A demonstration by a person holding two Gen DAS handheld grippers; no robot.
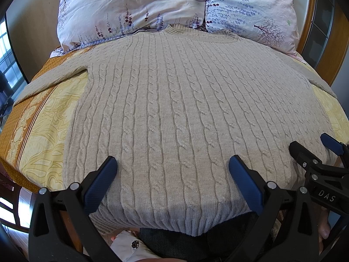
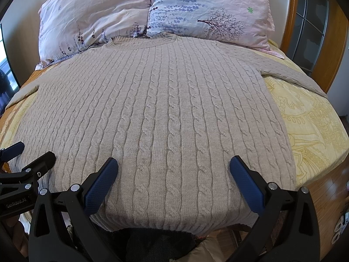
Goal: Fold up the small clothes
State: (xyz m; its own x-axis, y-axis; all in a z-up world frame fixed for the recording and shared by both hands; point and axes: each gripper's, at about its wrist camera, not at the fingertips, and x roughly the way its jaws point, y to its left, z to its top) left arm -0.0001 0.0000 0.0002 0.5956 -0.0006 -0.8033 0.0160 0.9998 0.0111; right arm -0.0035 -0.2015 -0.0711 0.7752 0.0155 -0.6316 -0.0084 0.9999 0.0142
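Note:
A beige cable-knit sweater [image 1: 174, 100] [image 2: 161, 113] lies flat on the bed, collar toward the pillows, sleeves spread to both sides, ribbed hem hanging at the near edge. My left gripper [image 1: 173, 163] hovers open above the hem's left-middle part, blue pads wide apart with only sweater between them. My right gripper [image 2: 174, 163] is open over the hem's right-middle part. In the left wrist view the right gripper [image 1: 314, 150] shows at the right edge; in the right wrist view the left gripper [image 2: 30, 152] shows at the left edge.
Two floral pillows [image 1: 135, 11] [image 2: 209, 11] lean at the head of the bed. A yellow-and-orange patterned bedspread [image 1: 41, 135] [image 2: 312, 126] shows on both sides of the sweater. A wooden headboard [image 2: 292, 11] rises at the far right. Dark cloth [image 2: 152, 244] lies below the hem.

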